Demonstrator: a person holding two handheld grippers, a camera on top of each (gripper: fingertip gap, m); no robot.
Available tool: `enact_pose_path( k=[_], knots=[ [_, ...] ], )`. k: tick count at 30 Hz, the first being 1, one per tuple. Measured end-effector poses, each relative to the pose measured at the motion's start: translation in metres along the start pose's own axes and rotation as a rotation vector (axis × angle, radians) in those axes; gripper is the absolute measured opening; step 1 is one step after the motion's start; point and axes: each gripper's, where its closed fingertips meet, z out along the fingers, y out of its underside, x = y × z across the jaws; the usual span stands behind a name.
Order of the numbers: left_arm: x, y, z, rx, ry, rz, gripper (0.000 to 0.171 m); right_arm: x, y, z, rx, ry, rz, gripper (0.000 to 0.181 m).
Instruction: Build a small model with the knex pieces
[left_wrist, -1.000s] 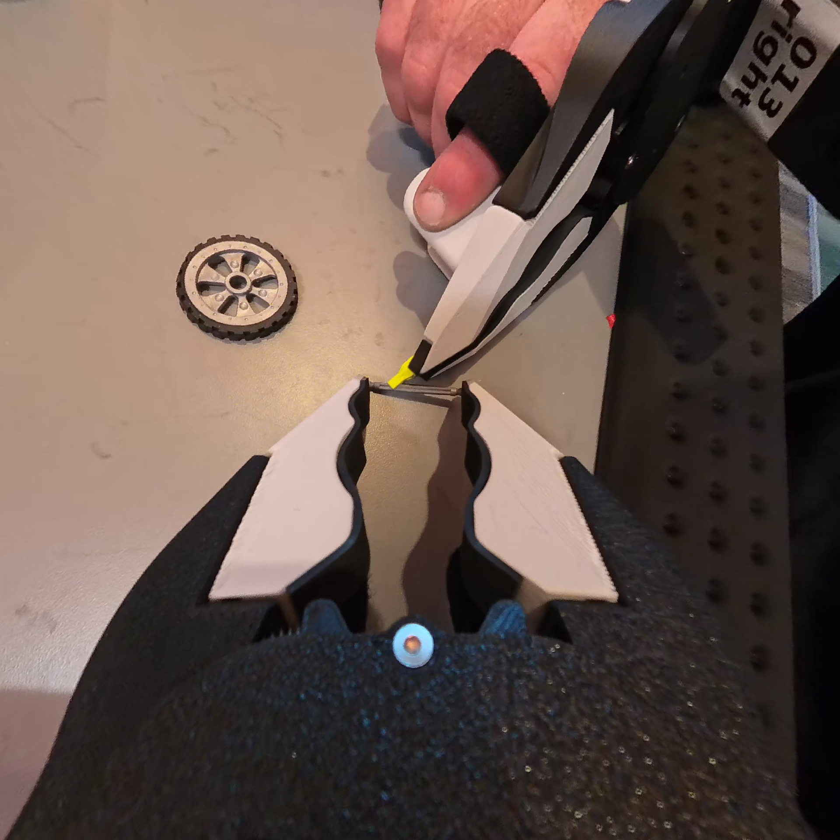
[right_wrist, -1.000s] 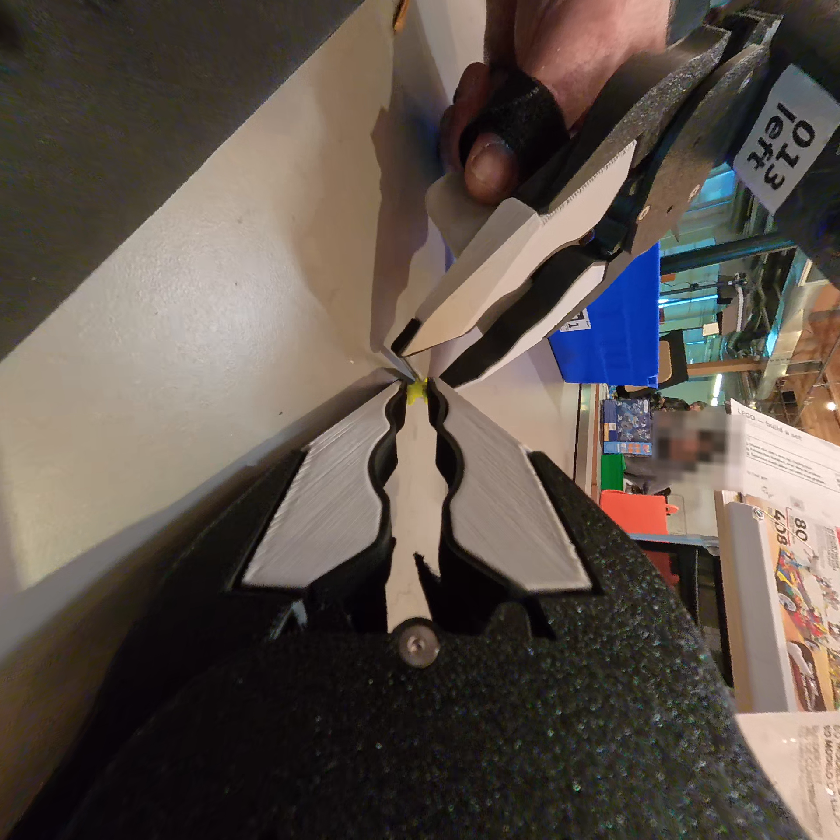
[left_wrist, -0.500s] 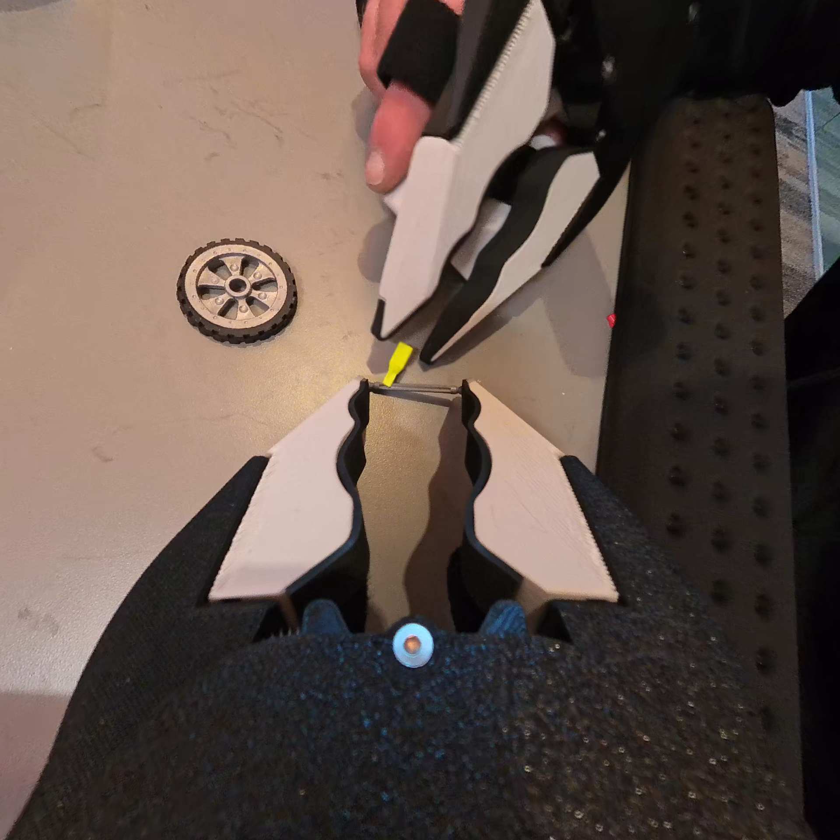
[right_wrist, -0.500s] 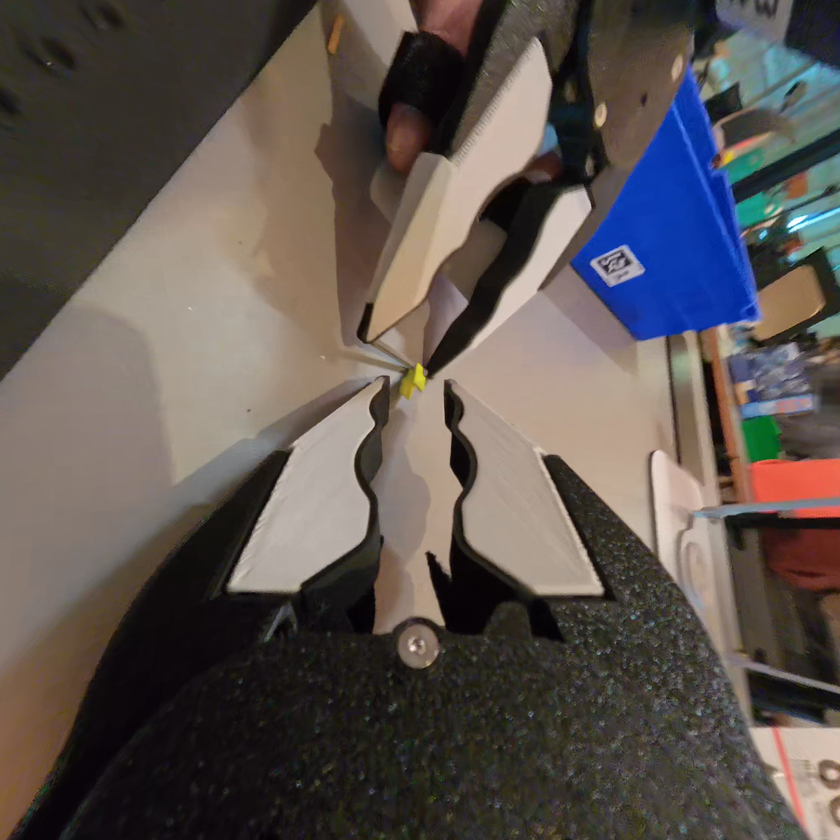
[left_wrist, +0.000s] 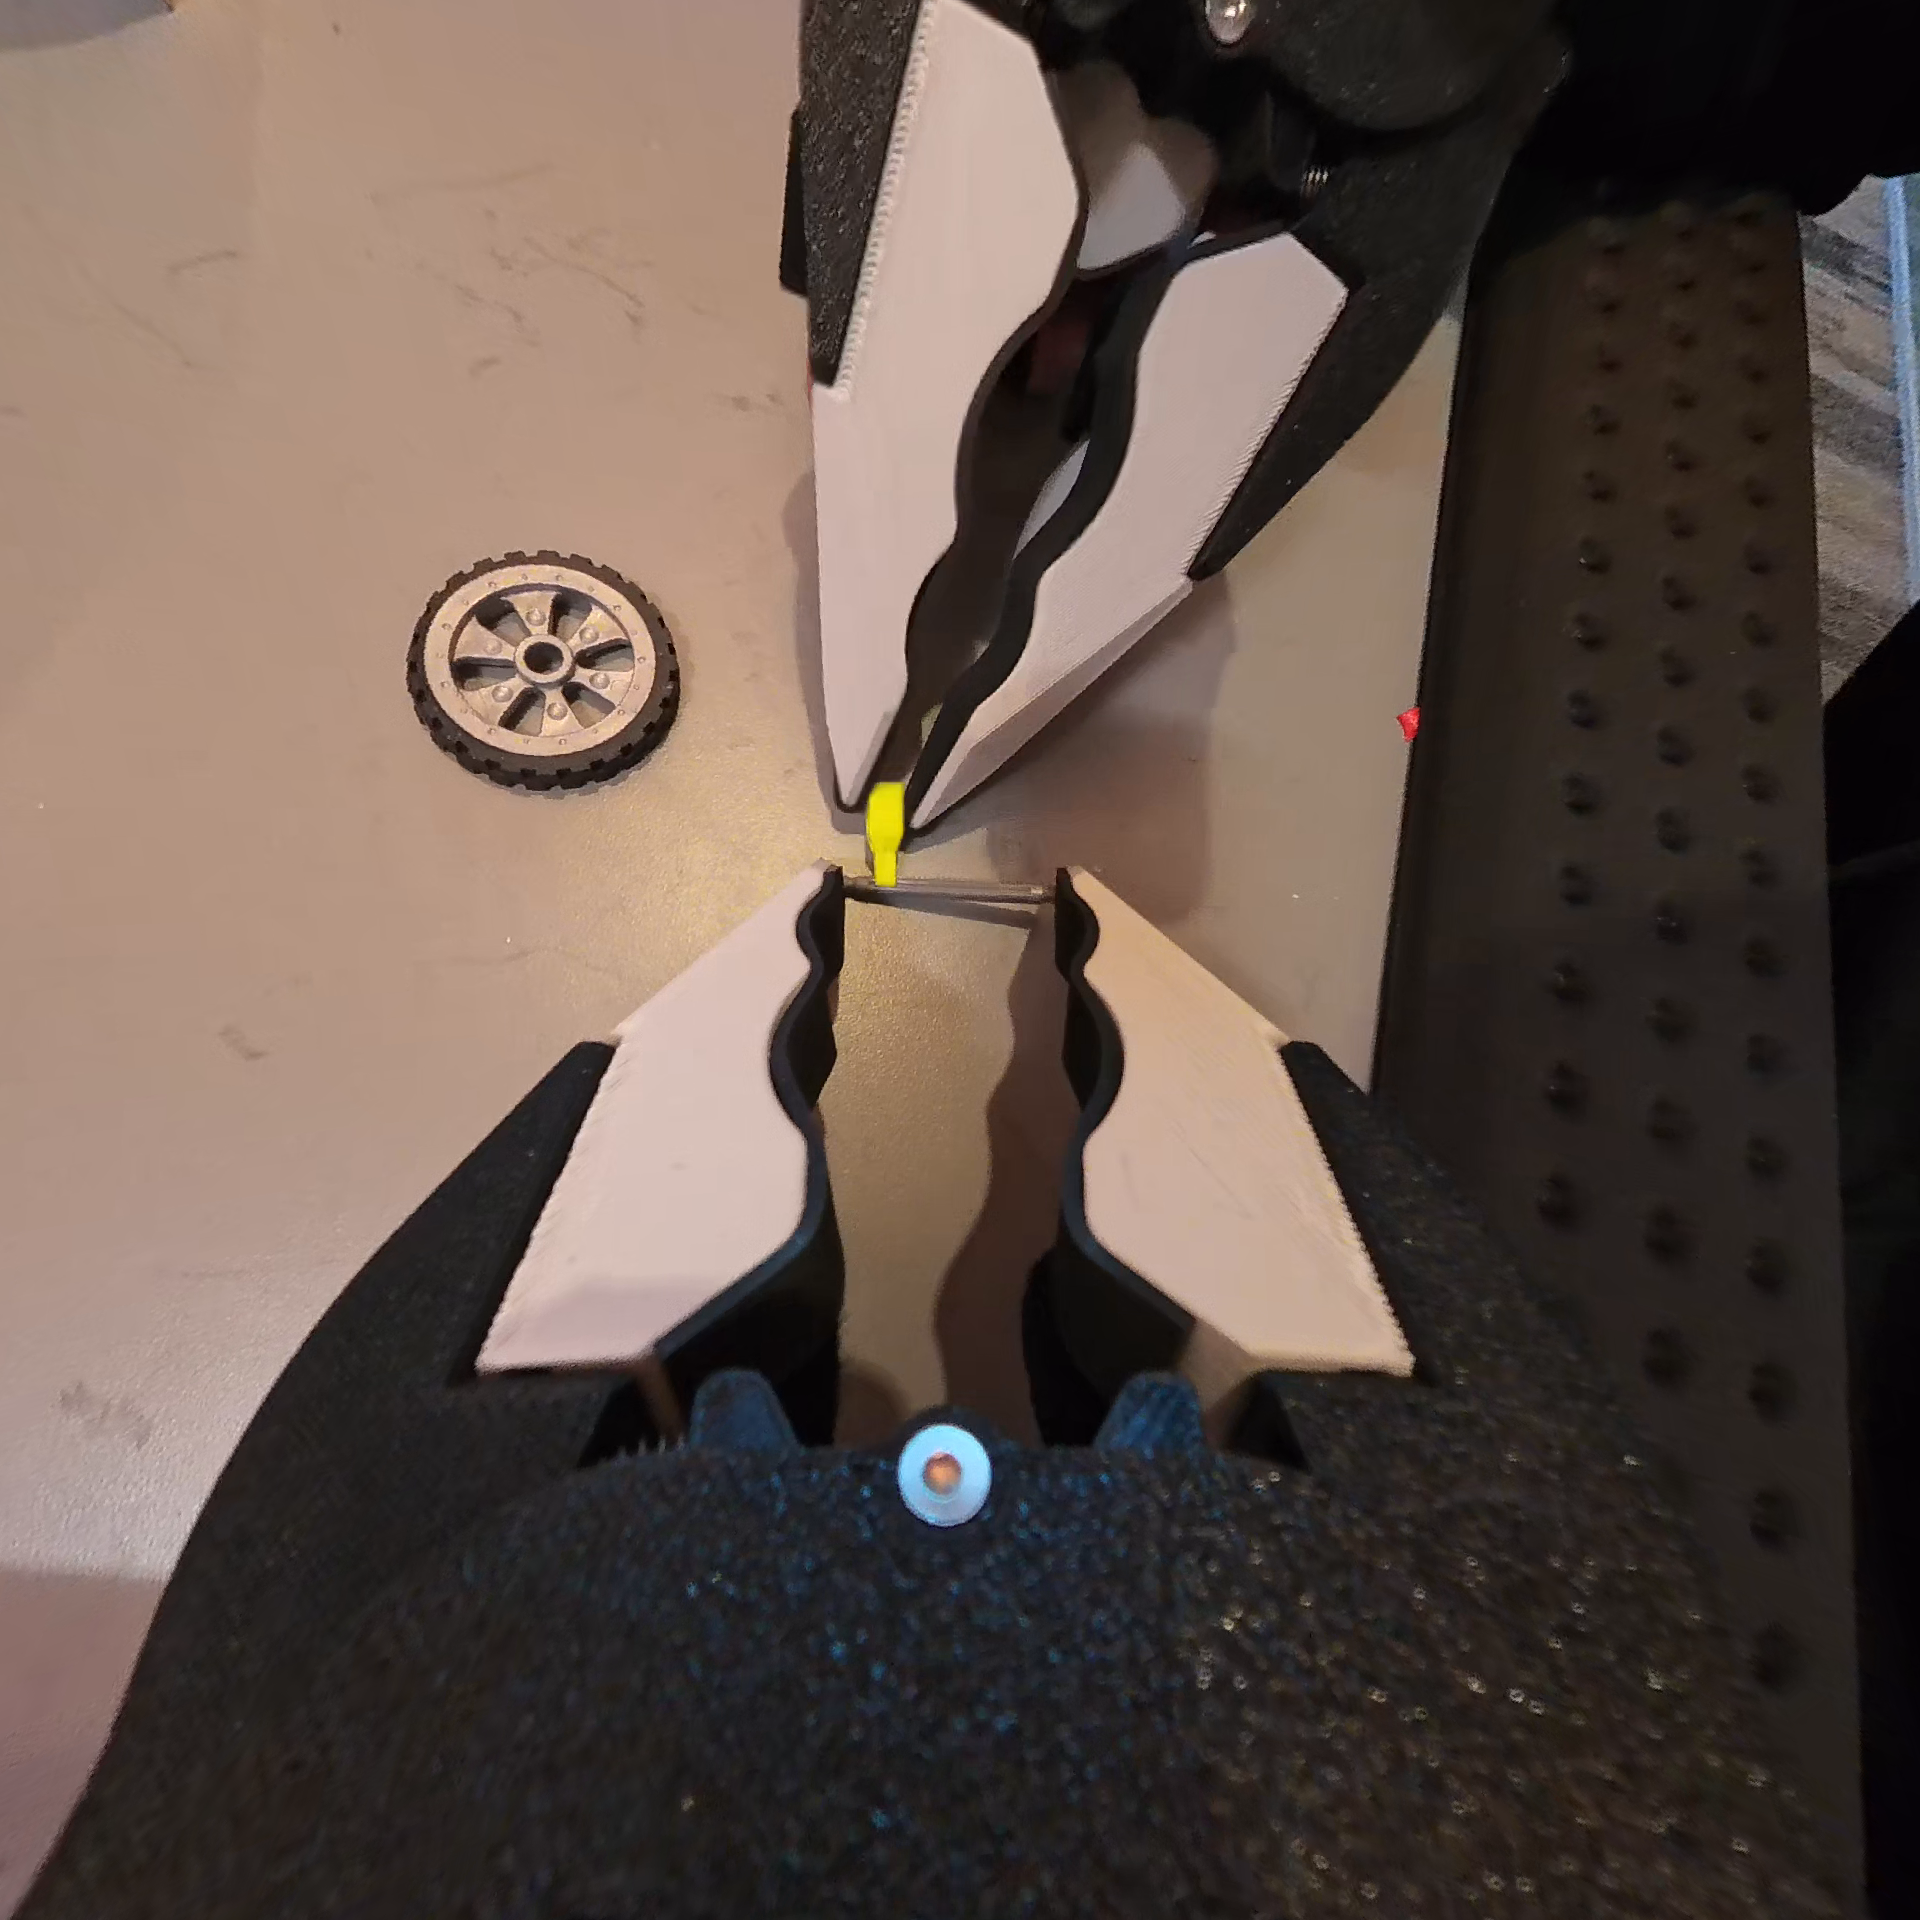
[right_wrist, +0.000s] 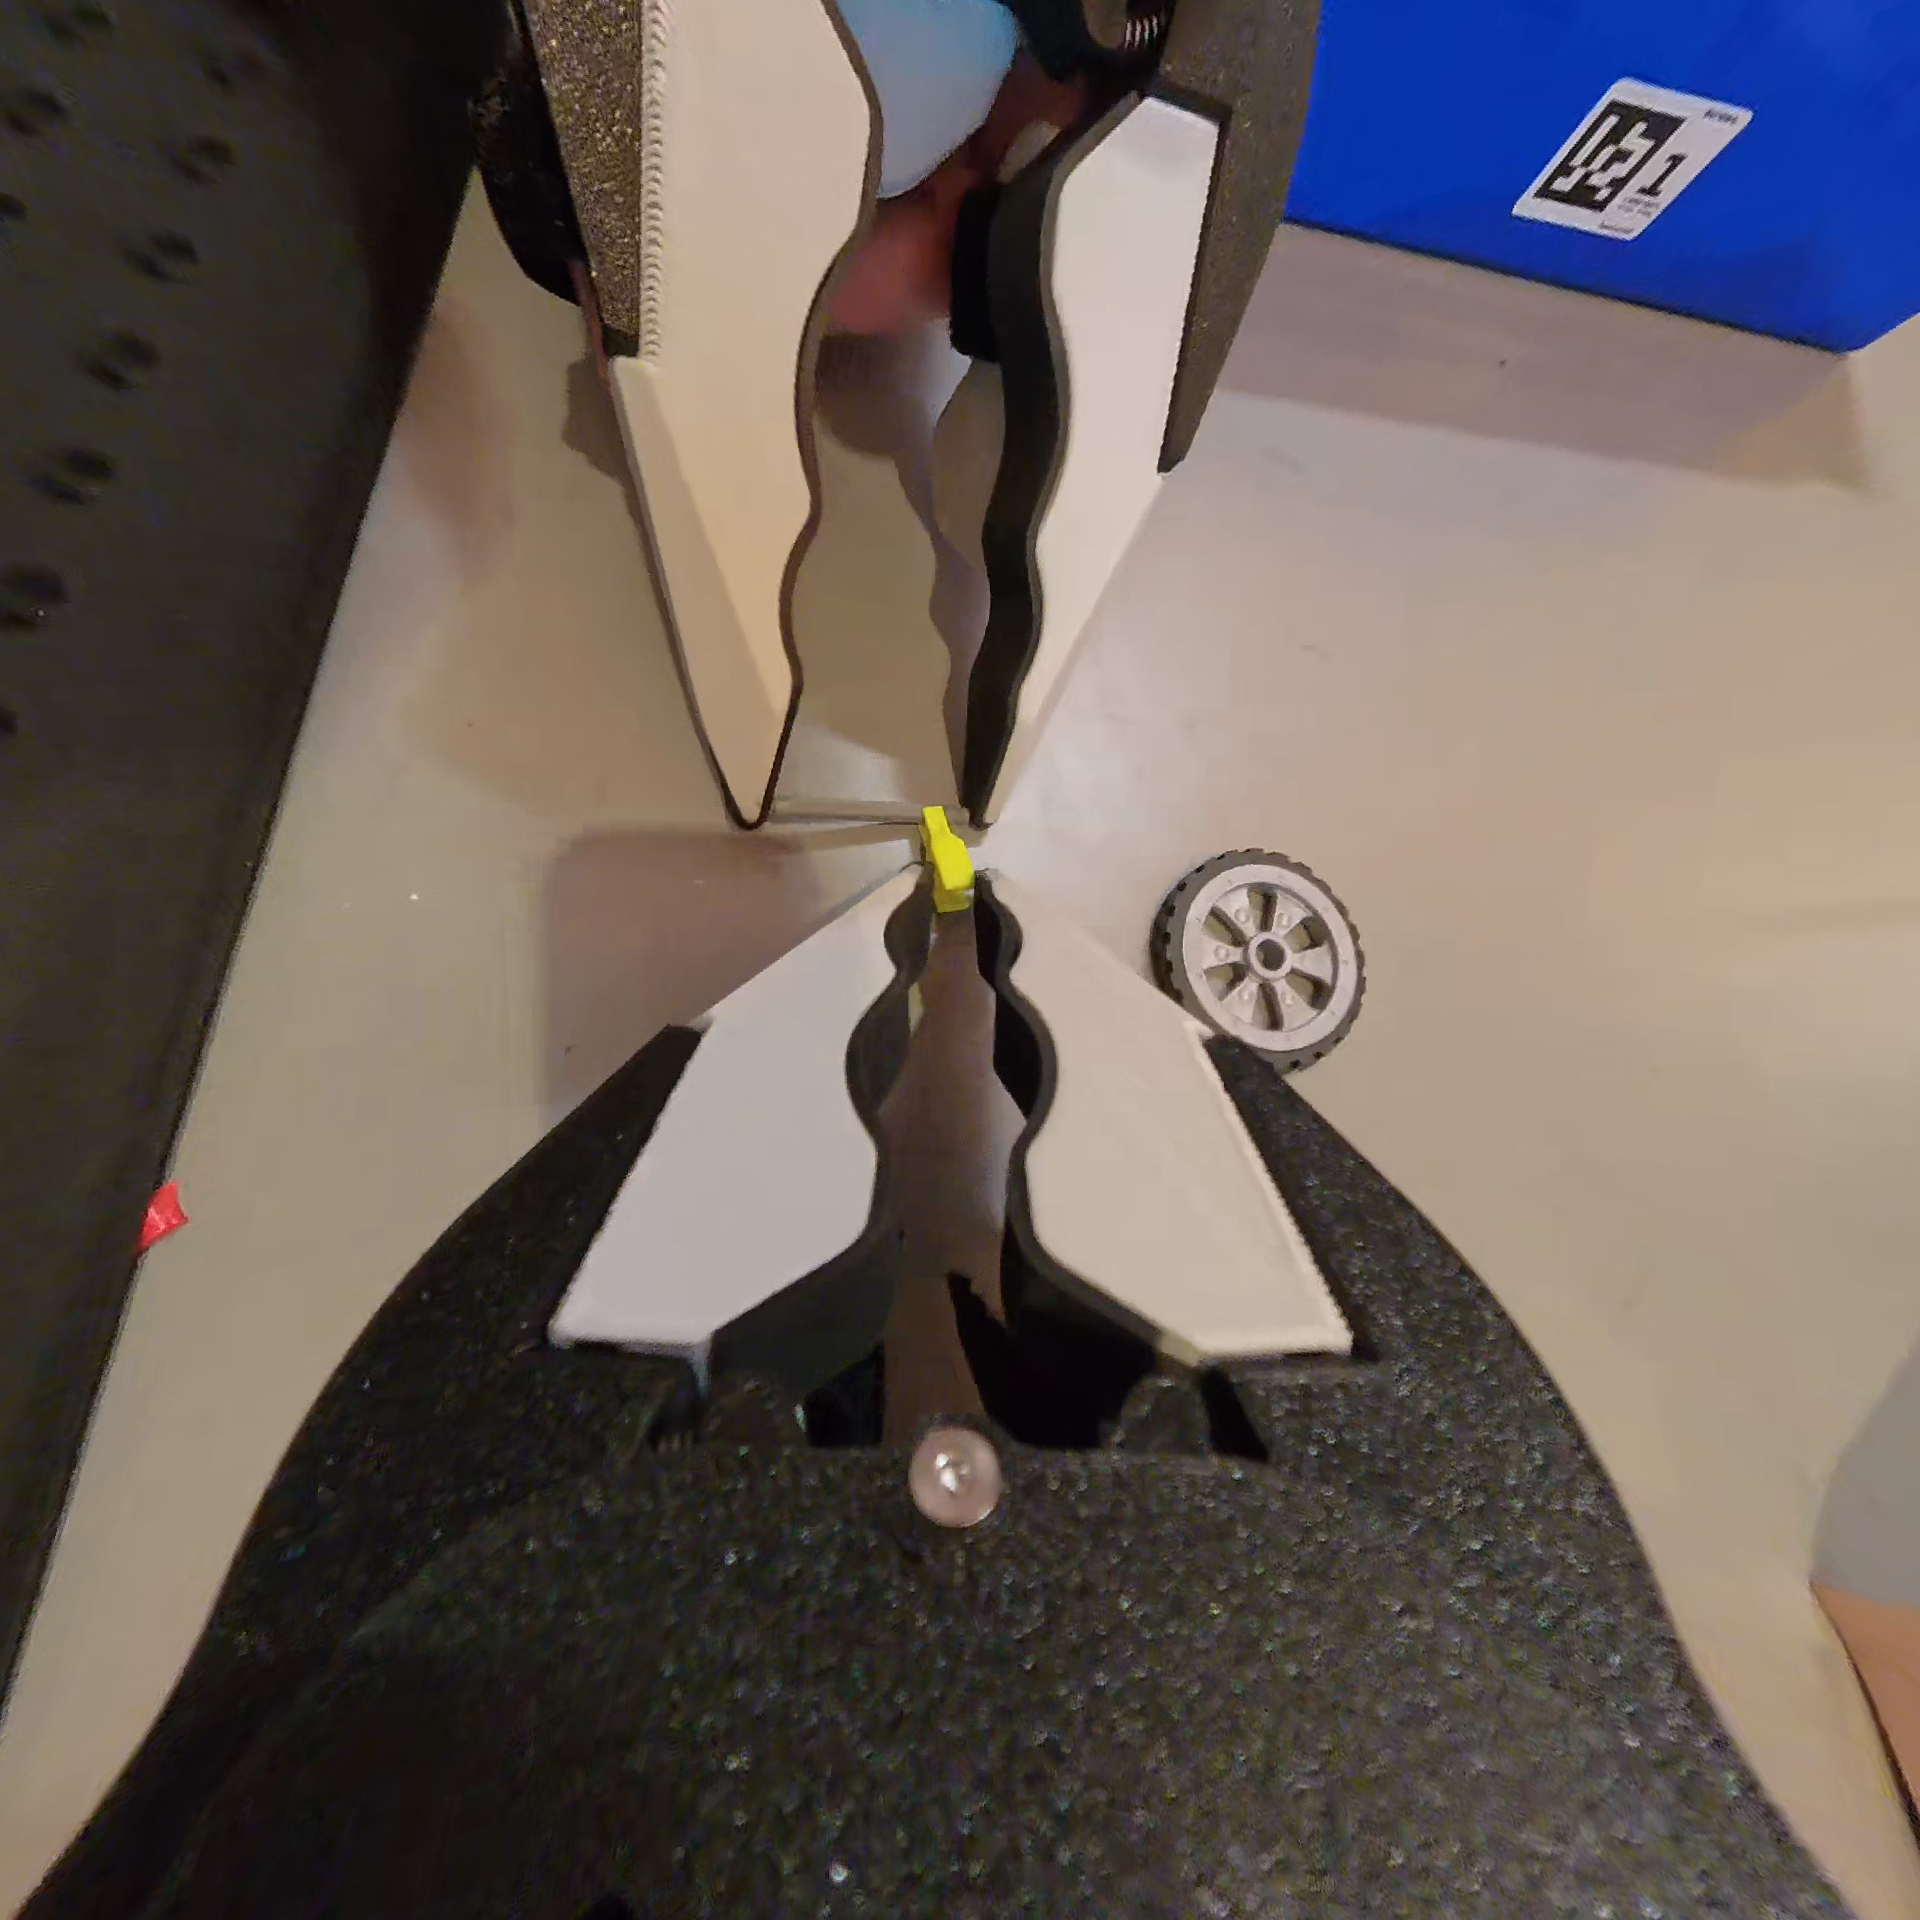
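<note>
My left gripper (left_wrist: 945, 883) is shut on a thin metal rod (left_wrist: 966, 886), which spans end to end between its fingertips just above the table (left_wrist: 312, 312). A small yellow piece (left_wrist: 884, 826) sits on the rod near its left end. My right gripper (left_wrist: 896, 805) comes in from the far side, and its tips are shut on that yellow piece. In the right wrist view the right gripper (right_wrist: 948, 888) pinches the yellow piece (right_wrist: 945, 857), and the left gripper (right_wrist: 862, 816) faces it with the rod (right_wrist: 831, 821) across its tips.
A grey spoked wheel with a black tyre (left_wrist: 543, 689) lies flat on the table to the left; it also shows in the right wrist view (right_wrist: 1257, 958). A black dotted mat (left_wrist: 1662, 935) borders the table on the right. A blue bin (right_wrist: 1558, 156) stands behind. A red scrap (left_wrist: 1408, 720) lies by the mat. Less than 4 cm separates the two grippers' tips. About 10 centimeters separates my left fingertips from the red scrap (left_wrist: 1408, 720). The right camera catches it too, in the right wrist view (right_wrist: 169, 1225).
The right gripper let go of the yellow piece, swung round to face the left gripper head-on, and has shut on the piece again. The piece now stands square to the rod. The left gripper held still.
</note>
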Motion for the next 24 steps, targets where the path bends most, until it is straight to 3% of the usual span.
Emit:
enact_pose_path(
  k=[10, 17, 24],
  knots=[
    [-0.0004, 0.0018, 0.0001, -0.002, -0.053, 0.026, 0.038, -0.0014, -0.0009, 0.0024, -0.008, -0.115, 0.077, 0.005],
    [0.0003, 0.0011, -0.0003, 0.011, -0.084, 0.046, 0.04, -0.0023, 0.0, 0.0028, -0.011, -0.111, 0.063, 0.005],
    [-0.0001, 0.002, -0.0088, 0.026, -0.12, 0.042, 0.057, -0.0022, 0.0003, 0.0028, -0.01, -0.105, 0.061, 0.005]
  ],
)
